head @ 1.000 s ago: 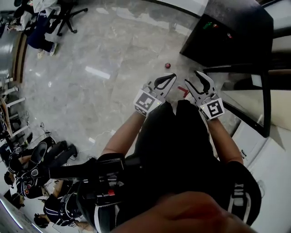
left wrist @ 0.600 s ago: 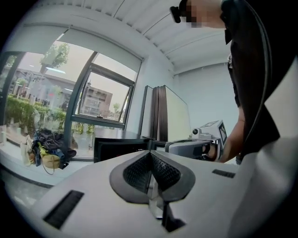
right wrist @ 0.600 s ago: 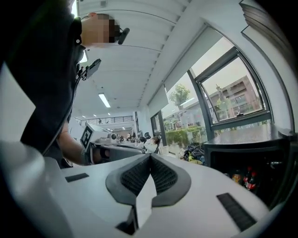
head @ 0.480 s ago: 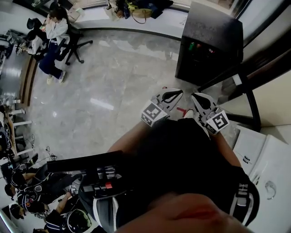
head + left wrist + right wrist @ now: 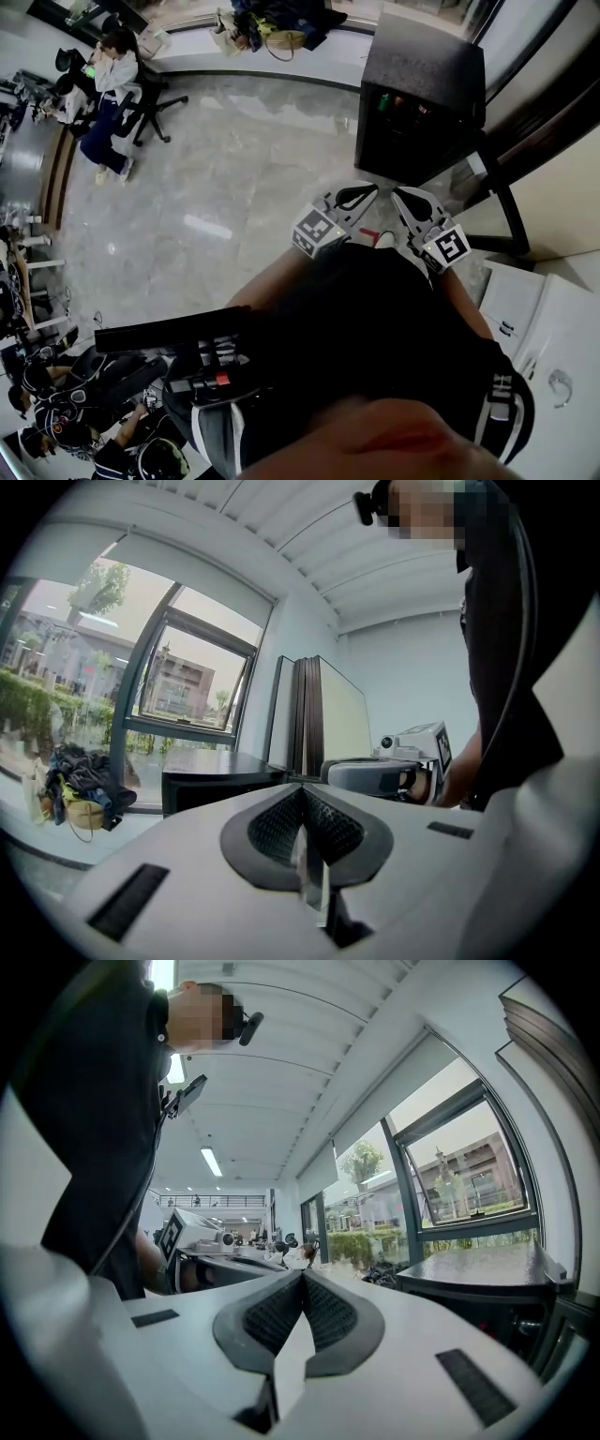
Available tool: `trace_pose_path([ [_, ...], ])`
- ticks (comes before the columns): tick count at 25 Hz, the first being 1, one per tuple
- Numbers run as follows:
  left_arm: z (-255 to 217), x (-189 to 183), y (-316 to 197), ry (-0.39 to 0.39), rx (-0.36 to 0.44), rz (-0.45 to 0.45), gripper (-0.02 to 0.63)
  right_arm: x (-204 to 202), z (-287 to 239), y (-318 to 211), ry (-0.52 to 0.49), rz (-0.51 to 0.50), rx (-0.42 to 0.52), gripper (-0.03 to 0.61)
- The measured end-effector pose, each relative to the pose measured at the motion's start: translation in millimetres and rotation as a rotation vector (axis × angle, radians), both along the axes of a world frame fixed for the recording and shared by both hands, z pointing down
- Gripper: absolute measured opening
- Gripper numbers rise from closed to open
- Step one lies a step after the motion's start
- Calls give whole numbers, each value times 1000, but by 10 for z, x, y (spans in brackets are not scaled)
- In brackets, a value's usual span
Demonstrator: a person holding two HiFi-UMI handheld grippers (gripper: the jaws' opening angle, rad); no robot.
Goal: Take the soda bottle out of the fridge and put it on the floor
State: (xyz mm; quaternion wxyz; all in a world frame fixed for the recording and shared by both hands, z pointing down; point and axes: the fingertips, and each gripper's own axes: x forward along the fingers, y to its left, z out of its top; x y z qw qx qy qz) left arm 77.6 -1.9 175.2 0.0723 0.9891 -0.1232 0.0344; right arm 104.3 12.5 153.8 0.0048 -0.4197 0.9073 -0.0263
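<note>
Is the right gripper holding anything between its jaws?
No, the right gripper has its jaws shut together, pad against pad, with nothing between them.

Left claw and right claw side by side, tips forward, jaws of both fully together

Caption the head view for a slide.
Left gripper and right gripper, both shut and empty, side by side above the floor, before the black fridge.

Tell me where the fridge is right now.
The fridge stands on the floor at the upper right of the head view, ahead of the left gripper and the right gripper.
</note>
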Motion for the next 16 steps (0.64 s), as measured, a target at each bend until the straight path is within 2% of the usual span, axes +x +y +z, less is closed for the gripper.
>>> trace_pose_path([
  [16, 26, 13, -34, -6, 1, -23, 3, 10, 34, -44, -38, 1, 6, 11],
])
